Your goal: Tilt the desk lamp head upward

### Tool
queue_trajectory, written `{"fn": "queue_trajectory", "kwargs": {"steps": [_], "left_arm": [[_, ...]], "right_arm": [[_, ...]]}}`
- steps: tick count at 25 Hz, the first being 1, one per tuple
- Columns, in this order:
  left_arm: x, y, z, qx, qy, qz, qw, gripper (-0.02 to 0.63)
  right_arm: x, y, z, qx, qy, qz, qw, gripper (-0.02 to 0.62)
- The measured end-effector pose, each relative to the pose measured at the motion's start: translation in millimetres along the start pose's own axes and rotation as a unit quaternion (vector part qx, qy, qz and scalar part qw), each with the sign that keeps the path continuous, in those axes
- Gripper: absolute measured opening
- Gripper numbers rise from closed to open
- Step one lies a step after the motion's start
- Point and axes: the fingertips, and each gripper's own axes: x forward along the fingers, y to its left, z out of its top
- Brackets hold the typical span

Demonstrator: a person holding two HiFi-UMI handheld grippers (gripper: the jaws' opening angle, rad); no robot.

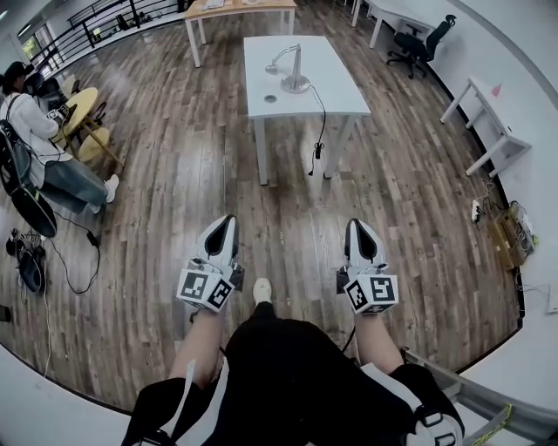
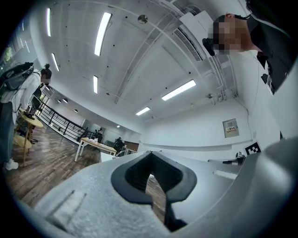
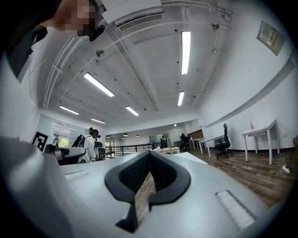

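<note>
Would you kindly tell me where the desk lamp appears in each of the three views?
Head view: the desk lamp stands top centre, on the white table.
Left gripper view: not in it.
Right gripper view: not in it.
Shared landmark: the wood-topped table, at the top edge in the head view, left of centre in the left gripper view, and just right of centre in the right gripper view.

The person is dressed in black with white trim and a white shoe (image 1: 261, 290), while the left gripper (image 1: 227, 221) and right gripper (image 1: 355, 225) are white shells with black padded jaws, each bearing a black-and-white marker cube (image 1: 207, 289).
</note>
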Motion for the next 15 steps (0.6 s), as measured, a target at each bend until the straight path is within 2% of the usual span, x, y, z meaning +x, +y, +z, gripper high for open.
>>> {"fn": "queue_trajectory", "kwargs": {"steps": [9,15], "left_arm": [[61,58,6,0.018,0.001,-0.005,0.9998,0.001],[95,96,12,0.011,-0.001,-0.014,0.9998,0.0]], "right_arm": [[86,-4,6,-0.01,-0.011,0.004,1.0,0.003],[138,1,7,-0.014,-0.006,0.0,1.0,0.003]]}}
